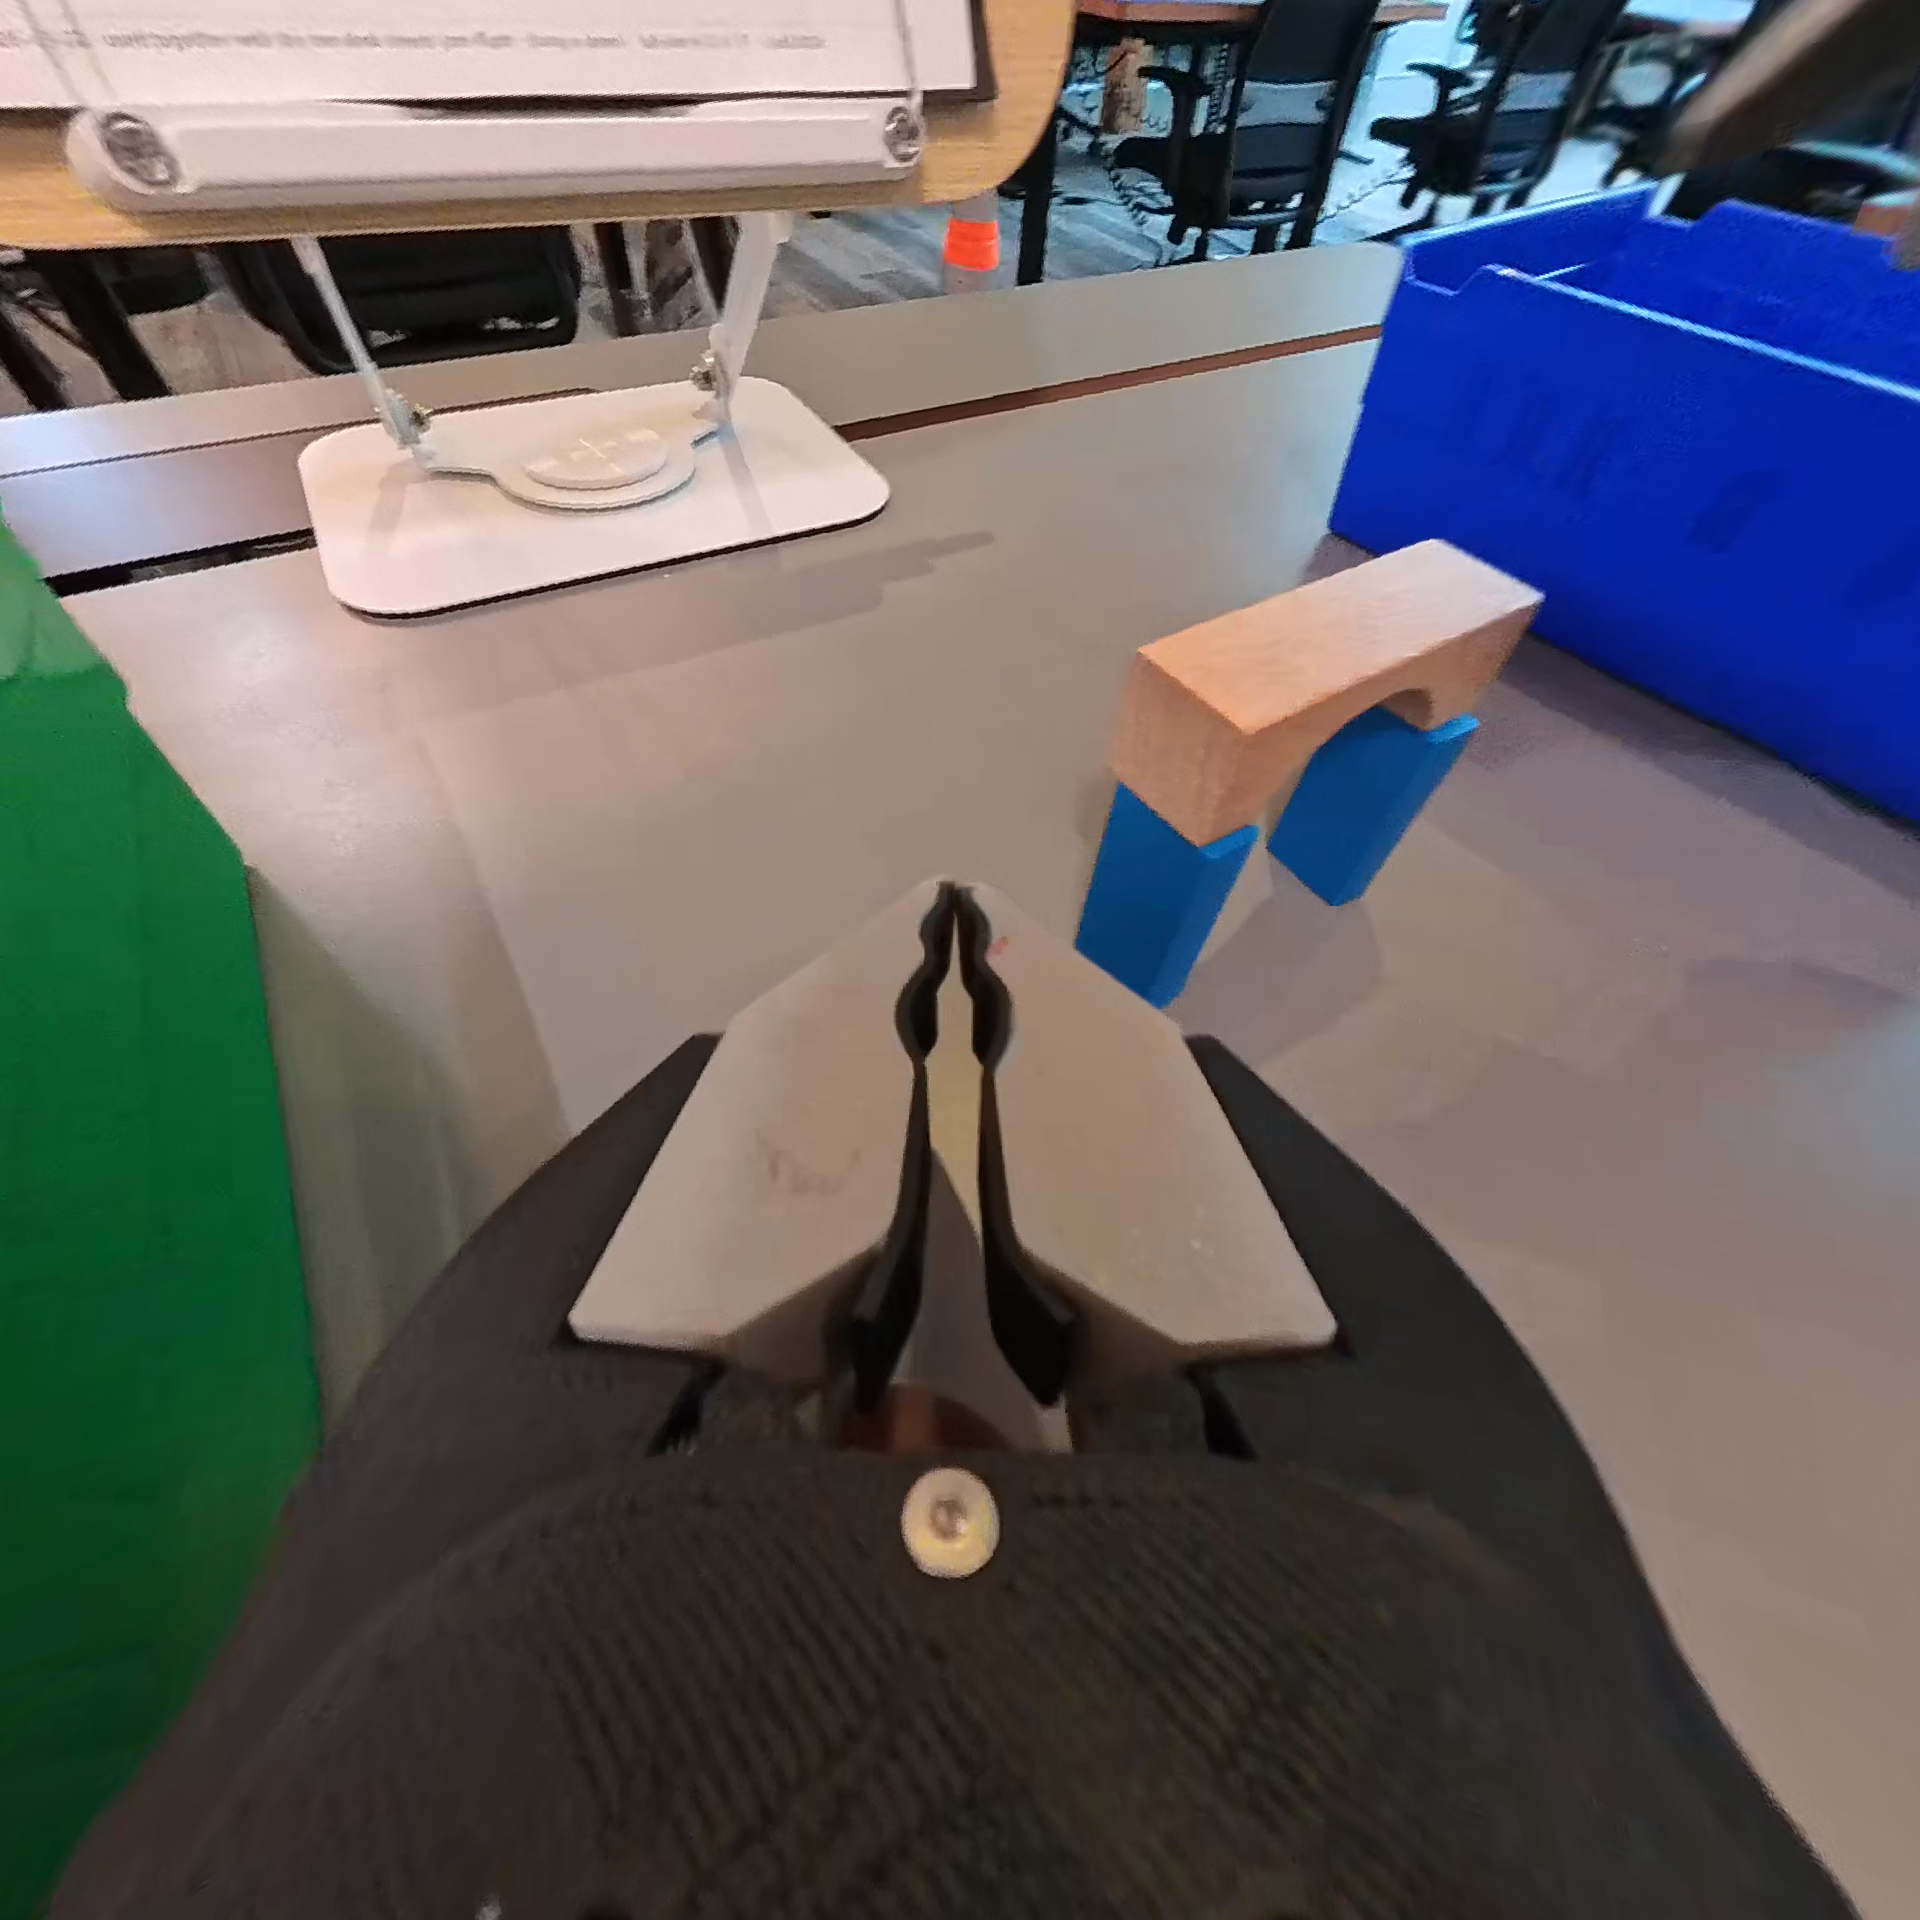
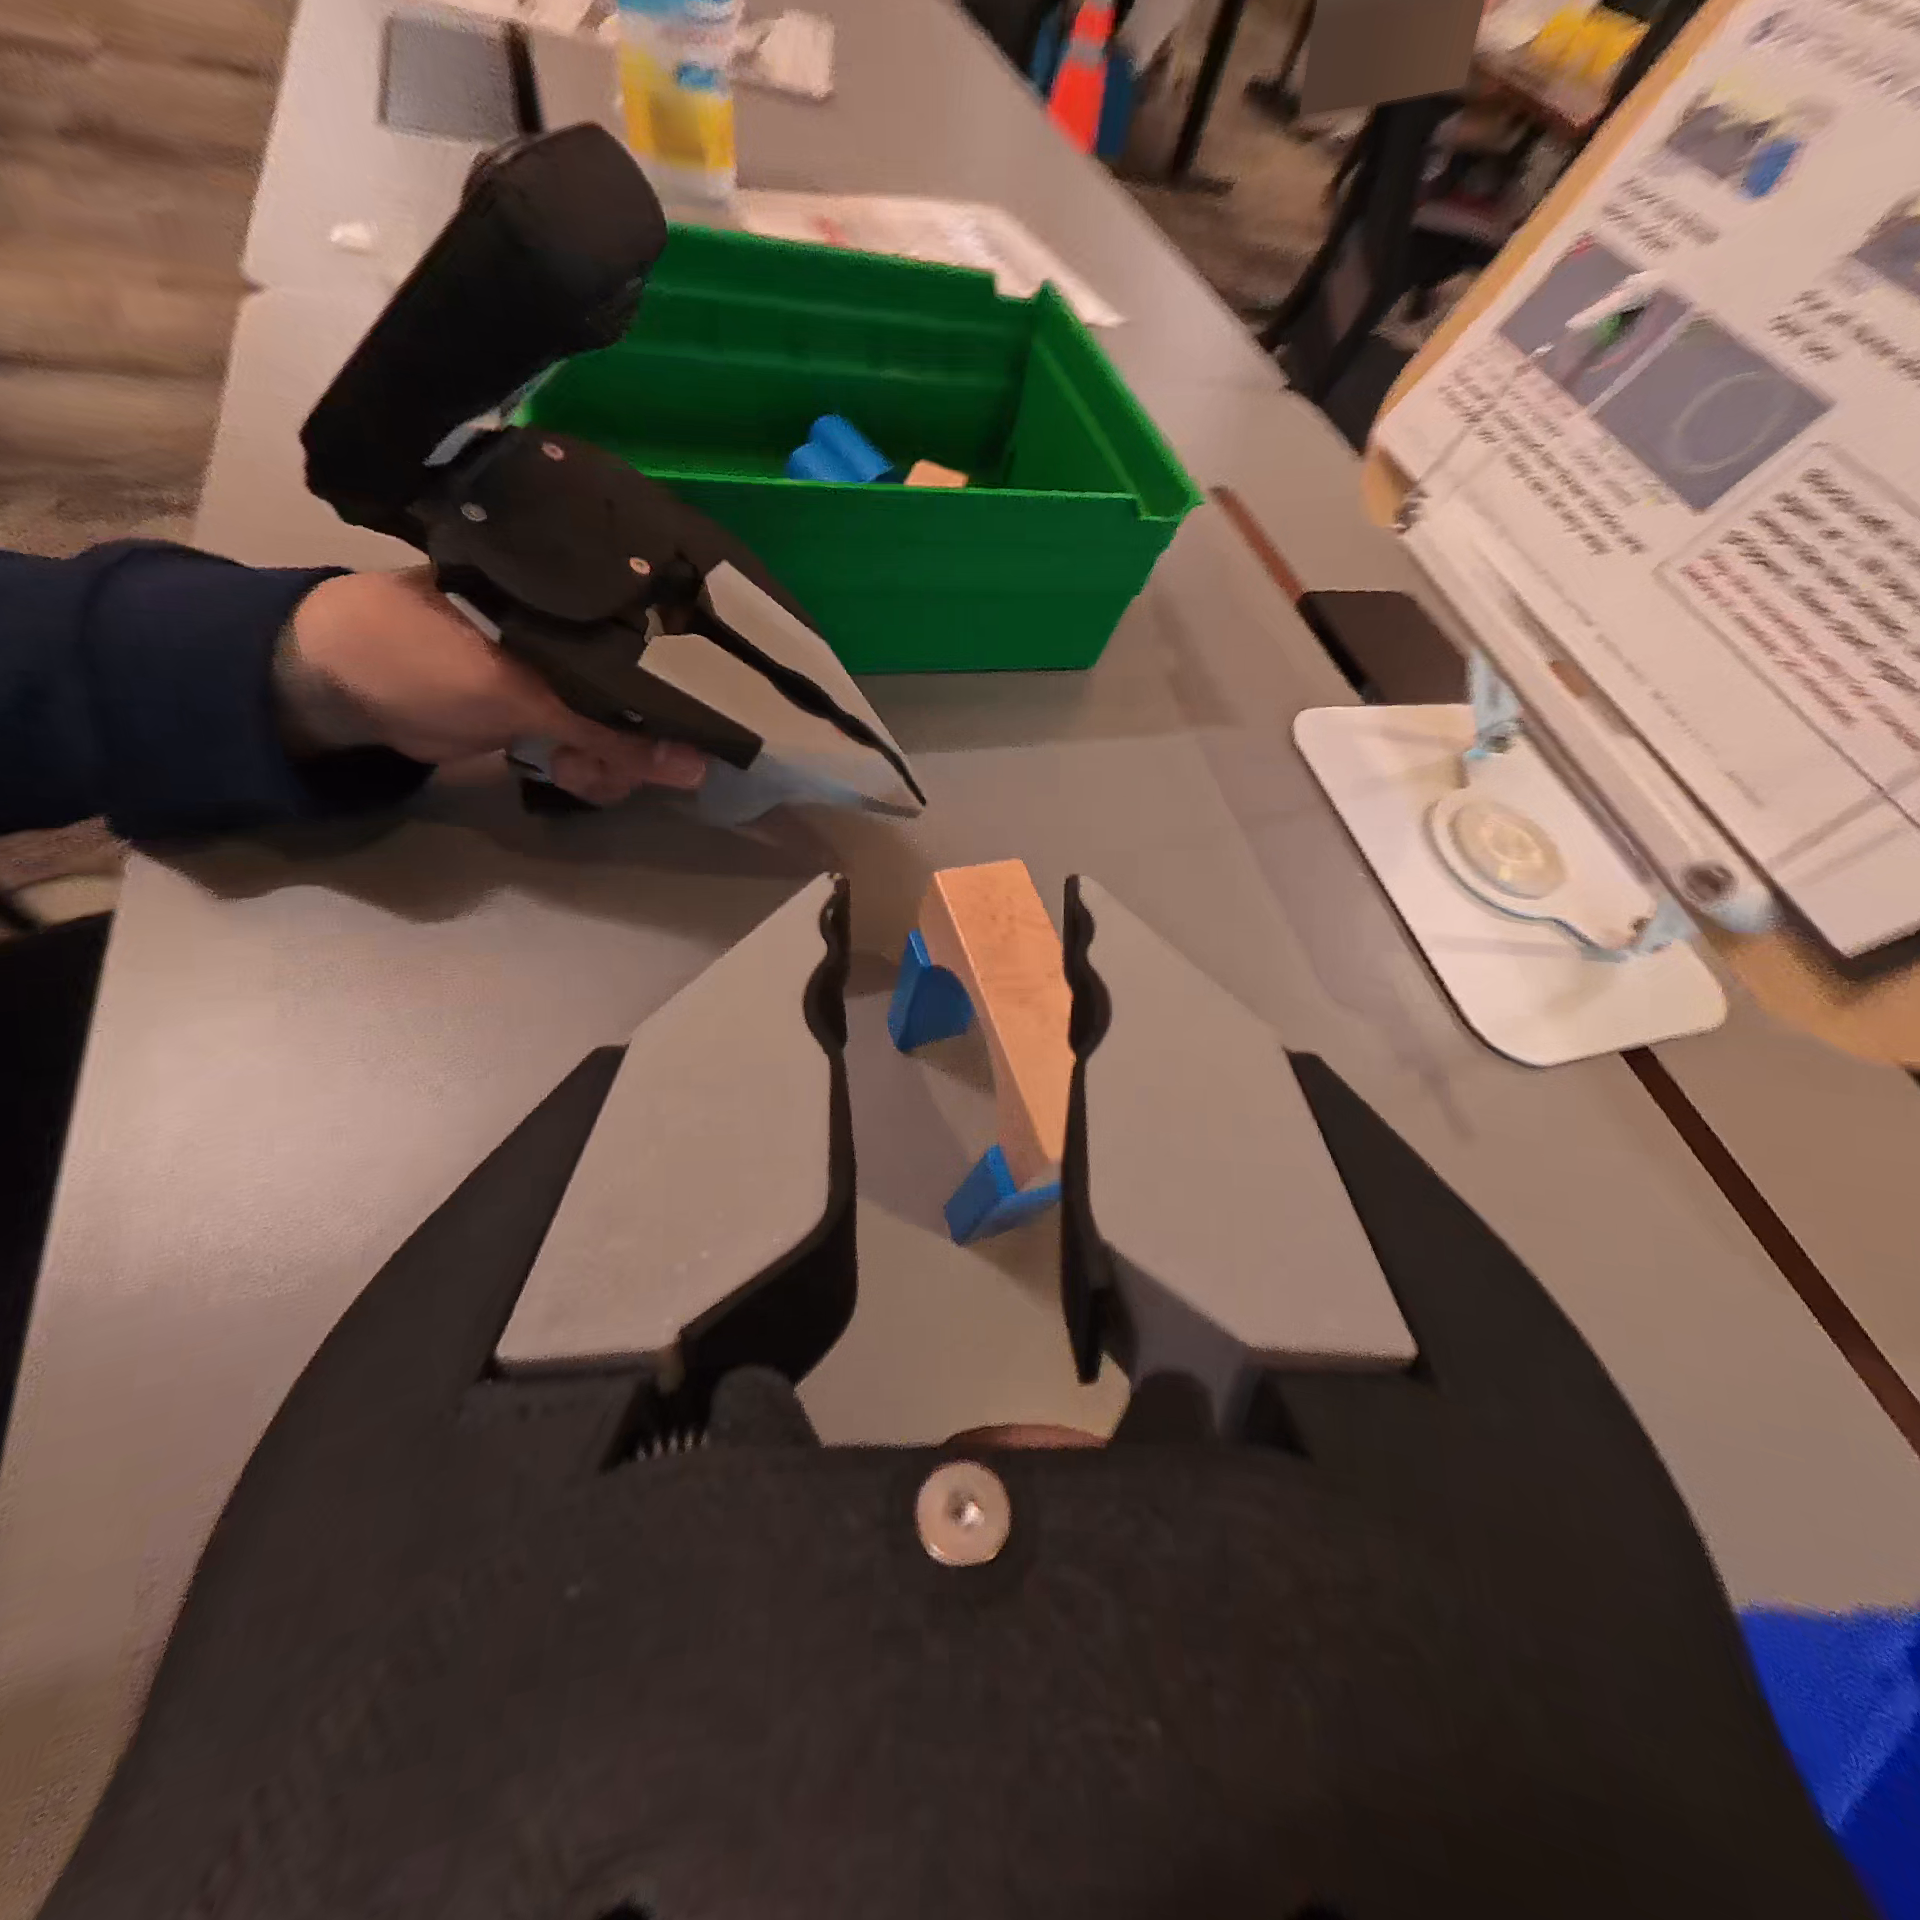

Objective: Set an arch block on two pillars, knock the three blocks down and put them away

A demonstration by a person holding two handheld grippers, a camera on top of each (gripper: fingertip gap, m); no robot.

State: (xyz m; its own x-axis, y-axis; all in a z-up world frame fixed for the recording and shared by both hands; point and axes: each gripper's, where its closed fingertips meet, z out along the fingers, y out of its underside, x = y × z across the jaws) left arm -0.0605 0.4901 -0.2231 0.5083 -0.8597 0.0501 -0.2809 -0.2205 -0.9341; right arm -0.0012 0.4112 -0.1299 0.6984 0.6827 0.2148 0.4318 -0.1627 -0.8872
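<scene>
Wooden arch block (image 1: 1320, 675) sits across two blue pillars (image 1: 1158, 904), all three standing on the grey desk (image 1: 623, 790), out on its open surface between the two bins. From the right wrist view the arch block (image 2: 1013, 987) is seen end-on from above; only wedge-shaped bits of the pillars (image 2: 925, 1003) show beneath it, the rest hidden by the arch. Right gripper (image 2: 954, 894): fingers spread apart, empty, framing the stack without touching it; the right finger overlaps the arch's edge in view, contact cannot be confirmed. Left gripper (image 1: 954, 894): fingers pressed together at the tips, nothing between them, pointing just left of the stack. Same left gripper (image 2: 894, 774) appears in the right view held by a hand (image 2: 416, 675) in a dark sleeve, tips low over the desk near the arch. Green bin (image 2: 935, 561) stands behind it toward the far desk edge, holding a blue piece and a wooden piece, shapes unclear. Blue bin (image 1: 1662, 499) is cut off at the frame edge, contents not visible. White document stand (image 1: 592, 488) rests near the desk's back edge; its pages are blurred.
</scene>
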